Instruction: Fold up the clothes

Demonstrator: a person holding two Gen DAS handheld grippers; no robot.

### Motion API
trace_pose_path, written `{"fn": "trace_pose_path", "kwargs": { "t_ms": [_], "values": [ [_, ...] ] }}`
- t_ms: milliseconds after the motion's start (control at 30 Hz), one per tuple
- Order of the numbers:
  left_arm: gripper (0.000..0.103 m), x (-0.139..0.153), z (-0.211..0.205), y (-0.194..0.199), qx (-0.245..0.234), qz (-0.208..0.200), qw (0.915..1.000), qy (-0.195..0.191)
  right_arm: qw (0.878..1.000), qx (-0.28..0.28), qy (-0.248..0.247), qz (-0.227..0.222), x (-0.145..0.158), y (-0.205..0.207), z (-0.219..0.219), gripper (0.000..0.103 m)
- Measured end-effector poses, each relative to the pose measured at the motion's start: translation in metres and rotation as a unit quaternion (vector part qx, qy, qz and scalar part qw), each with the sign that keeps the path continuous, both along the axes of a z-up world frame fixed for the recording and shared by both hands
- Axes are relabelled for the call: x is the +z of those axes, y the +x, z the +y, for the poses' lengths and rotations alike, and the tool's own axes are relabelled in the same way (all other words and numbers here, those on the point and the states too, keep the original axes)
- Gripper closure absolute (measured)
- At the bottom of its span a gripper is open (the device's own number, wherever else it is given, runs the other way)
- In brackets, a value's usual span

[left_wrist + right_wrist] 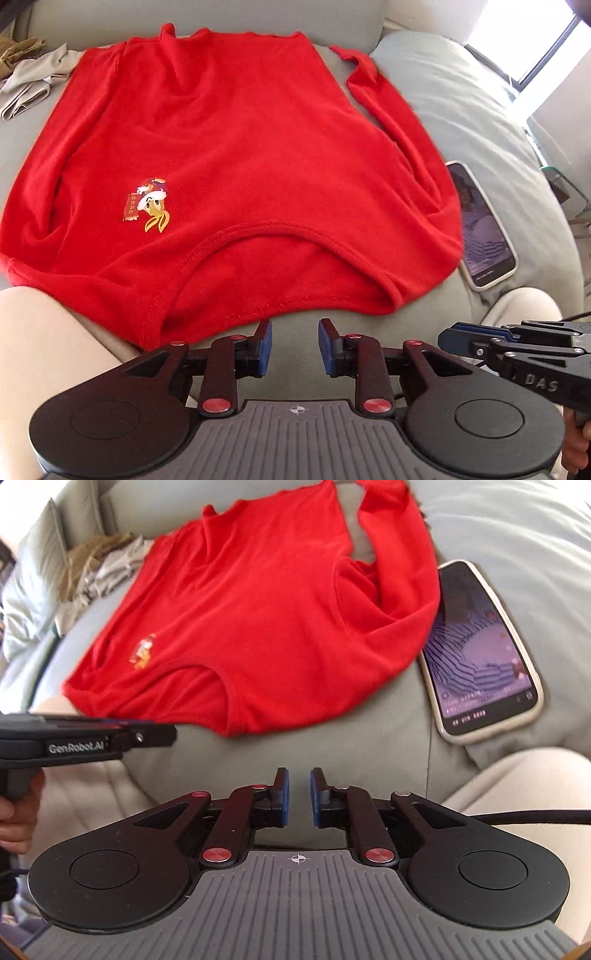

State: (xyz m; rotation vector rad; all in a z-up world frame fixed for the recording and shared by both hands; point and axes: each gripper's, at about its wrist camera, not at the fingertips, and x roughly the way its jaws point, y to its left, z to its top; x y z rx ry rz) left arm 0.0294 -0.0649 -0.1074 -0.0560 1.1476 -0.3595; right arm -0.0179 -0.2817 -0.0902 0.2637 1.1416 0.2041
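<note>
A red long-sleeved shirt [229,155] lies spread on a grey sofa cushion [461,122], neck opening nearest me and hem at the back. It has a small cartoon print [149,203] on the chest. Its right sleeve [384,99] lies folded along its right side. My left gripper [295,345] is open and empty, just in front of the collar. My right gripper [298,795] is open a little and empty, short of the shirt [258,609]. The right gripper also shows at the lower right of the left wrist view [454,338].
A phone [480,225] with a lit screen lies on the cushion just right of the shirt, also in the right wrist view [484,653]. Grey and tan clothes [33,77] are heaped at the back left. A person's legs [40,350] flank the cushion.
</note>
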Motion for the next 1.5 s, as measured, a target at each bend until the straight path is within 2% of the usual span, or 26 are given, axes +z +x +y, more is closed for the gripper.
{"fn": "trace_pose_path", "kwargs": {
  "t_ms": [133, 233, 333, 400, 500, 667, 800, 933, 1100, 1233, 1333, 1433, 1500],
  "values": [
    [0.07, 0.026, 0.004, 0.001, 0.012, -0.035, 0.9993, -0.008, 0.998, -0.02, 0.02, -0.047, 0.034, -0.006, -0.013, 0.06],
    [0.068, 0.06, 0.012, 0.016, 0.034, -0.078, 0.9959, -0.03, 0.995, -0.029, 0.016, -0.094, 0.073, 0.005, -0.022, 0.052],
    [0.061, 0.09, 0.018, 0.029, 0.057, -0.121, 0.9898, -0.049, 0.989, -0.037, 0.015, -0.145, 0.115, 0.027, -0.034, 0.048],
    [0.057, 0.109, 0.022, 0.04, 0.079, -0.151, 0.9841, -0.052, 0.985, -0.038, 0.012, -0.169, 0.136, 0.044, -0.042, 0.039],
    [0.055, 0.122, 0.027, 0.055, 0.103, -0.176, 0.9773, -0.055, 0.98, -0.038, -0.005, -0.194, 0.161, 0.078, -0.051, 0.038],
    [0.055, 0.118, 0.033, 0.084, 0.13, -0.174, 0.9737, -0.071, 0.975, -0.041, -0.034, -0.214, 0.182, 0.152, -0.057, 0.04],
    [0.055, 0.1, 0.039, 0.109, 0.142, -0.153, 0.9759, -0.064, 0.979, -0.062, -0.03, -0.193, 0.164, 0.215, -0.073, 0.043],
    [0.055, 0.081, 0.041, 0.138, 0.157, -0.134, 0.9758, -0.073, 0.982, -0.092, -0.028, -0.162, 0.13, 0.284, -0.096, 0.062],
    [0.055, 0.061, 0.036, 0.169, 0.177, -0.143, 0.9727, -0.049, 0.986, -0.1, -0.054, -0.118, 0.068, 0.372, -0.116, 0.063],
    [0.055, 0.042, 0.033, 0.186, 0.186, -0.133, 0.9727, -0.041, 0.987, -0.093, -0.084, -0.098, 0.021, 0.429, -0.12, 0.062],
    [0.055, 0.027, 0.028, 0.197, 0.186, -0.12, 0.9744, -0.04, 0.986, -0.081, -0.111, -0.099, -0.007, 0.457, -0.116, 0.061],
    [0.055, 0.018, 0.021, 0.204, 0.18, -0.11, 0.9764, -0.045, 0.986, -0.071, -0.131, -0.077, -0.036, 0.484, -0.119, 0.062],
    [0.055, 0.014, 0.017, 0.207, 0.175, -0.108, 0.9775, -0.047, 0.989, -0.052, -0.121, -0.072, -0.05, 0.494, -0.119, 0.061]
  ]
}}
